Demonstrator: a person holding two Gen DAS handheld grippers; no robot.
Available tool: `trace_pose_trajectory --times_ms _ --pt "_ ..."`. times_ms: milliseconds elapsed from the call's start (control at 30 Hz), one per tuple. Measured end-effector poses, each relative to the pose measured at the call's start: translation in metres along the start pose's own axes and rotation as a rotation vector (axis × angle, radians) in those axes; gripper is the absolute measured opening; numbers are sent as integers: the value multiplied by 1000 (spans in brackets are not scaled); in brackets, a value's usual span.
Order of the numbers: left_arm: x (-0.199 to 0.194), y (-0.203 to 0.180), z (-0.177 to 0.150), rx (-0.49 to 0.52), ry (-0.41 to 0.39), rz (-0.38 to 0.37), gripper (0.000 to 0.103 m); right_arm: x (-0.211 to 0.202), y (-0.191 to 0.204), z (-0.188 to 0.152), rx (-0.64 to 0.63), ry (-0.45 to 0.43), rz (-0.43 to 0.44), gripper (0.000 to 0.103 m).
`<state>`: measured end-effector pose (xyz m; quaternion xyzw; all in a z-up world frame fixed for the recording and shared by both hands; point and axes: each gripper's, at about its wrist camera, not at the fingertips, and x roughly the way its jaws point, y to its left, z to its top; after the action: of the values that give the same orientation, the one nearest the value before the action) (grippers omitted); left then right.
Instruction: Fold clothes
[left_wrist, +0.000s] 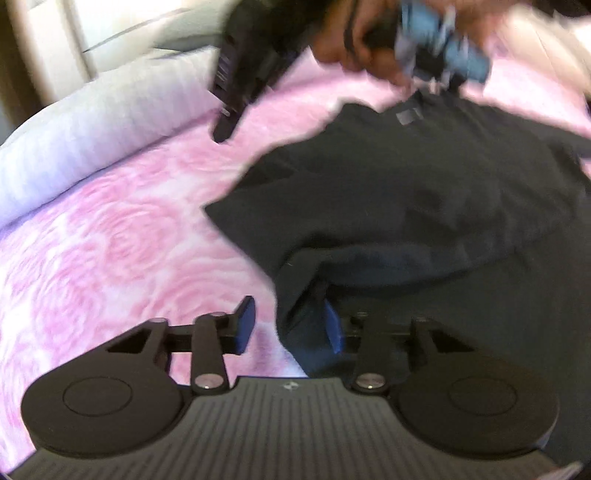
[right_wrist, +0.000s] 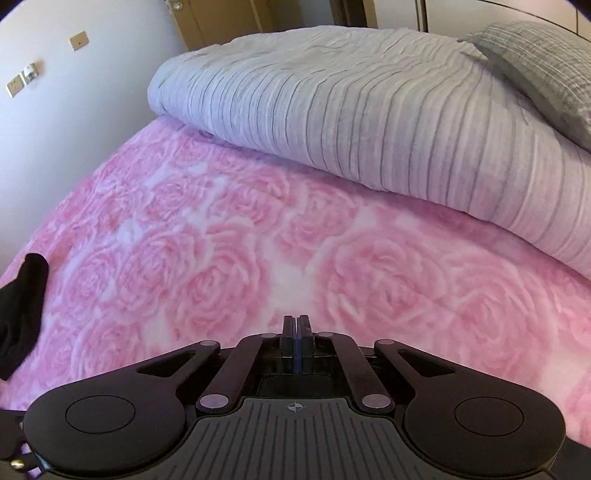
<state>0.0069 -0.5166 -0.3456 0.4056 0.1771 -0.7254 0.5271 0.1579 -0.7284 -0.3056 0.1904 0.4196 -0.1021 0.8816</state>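
The left wrist view alone shows the garment: a black shirt (left_wrist: 424, 206) spread on the pink rose-patterned blanket (left_wrist: 110, 236), filling the frame from 1 o'clock round to 5 o'clock, with a folded edge drooping toward the camera. Nearest the lens, the left gripper (left_wrist: 288, 326) has its jaws partly apart. The left blue pad stands clear over bare blanket, while the right pad at 4 o'clock of centre is half covered by the shirt's hanging fold; the cloth touches that pad but is not pinched between the two. Farther off, at 12 o'clock, a hand (left_wrist: 354, 48) holds the other gripper's handle, blurred, its black fingers reaching to 11 o'clock over the blanket.

The right wrist view shows what the first barely does: the right gripper (right_wrist: 296, 332) with its jaws pressed together on nothing, over open blanket. A scrap of black cloth (right_wrist: 22, 310) lies at 9 o'clock. Beyond, from 12 to 3 o'clock, a folded grey striped duvet (right_wrist: 369, 122) rests on the blanket, and a grey pillow (right_wrist: 543, 74) sits at 2 o'clock.
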Motion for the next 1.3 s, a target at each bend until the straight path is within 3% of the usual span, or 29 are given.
trace_pose_trajectory --times_ms 33,67,167,200,400,433,467,500,600,667,767,833,900,967,1033,1167,1300 --pt "3 -3 -1 34 5 5 7 -3 -2 -3 7 17 13 1" --pt "-4 -10 -6 48 -8 20 7 -4 -2 -6 7 45 24 7" --pt "-21 -27 -19 126 -72 106 6 4 6 -14 -57 113 69 43" --pt "-27 -34 -25 158 -90 134 6 7 9 -16 -83 135 85 48" --pt "-24 -49 -39 257 -99 161 5 45 30 -19 -142 271 141 47" --pt "-23 -46 -38 252 -98 164 5 49 34 -19 -153 294 147 42" --pt "-23 -44 -38 240 -98 165 5 52 38 -18 -172 321 152 13" --pt "-22 -42 -37 229 -97 166 5 51 39 -16 -180 319 146 1" --pt "-18 -30 -32 155 -86 169 5 32 27 -1 -144 186 80 0" --pt "-11 -18 -26 66 -65 153 5 21 17 6 -99 113 48 1" --pt "0 -6 -24 -39 -8 116 7 19 15 -4 -121 99 49 3" --pt "2 0 -25 -87 6 99 7 9 10 -9 -74 75 41 10" --pt "0 10 -26 -166 16 75 8 -13 2 -16 -9 24 18 28" --pt "-6 15 -28 -227 26 61 10 -41 -6 -32 39 -11 -29 38" --pt "-14 17 -30 -258 36 58 14 -70 -10 -49 87 -43 -80 41" --pt "-36 3 -21 -110 7 119 14 -136 5 -118 193 -34 -237 46" --pt "-53 -20 0 17 -77 109 16 -181 5 -192 364 15 -354 49"
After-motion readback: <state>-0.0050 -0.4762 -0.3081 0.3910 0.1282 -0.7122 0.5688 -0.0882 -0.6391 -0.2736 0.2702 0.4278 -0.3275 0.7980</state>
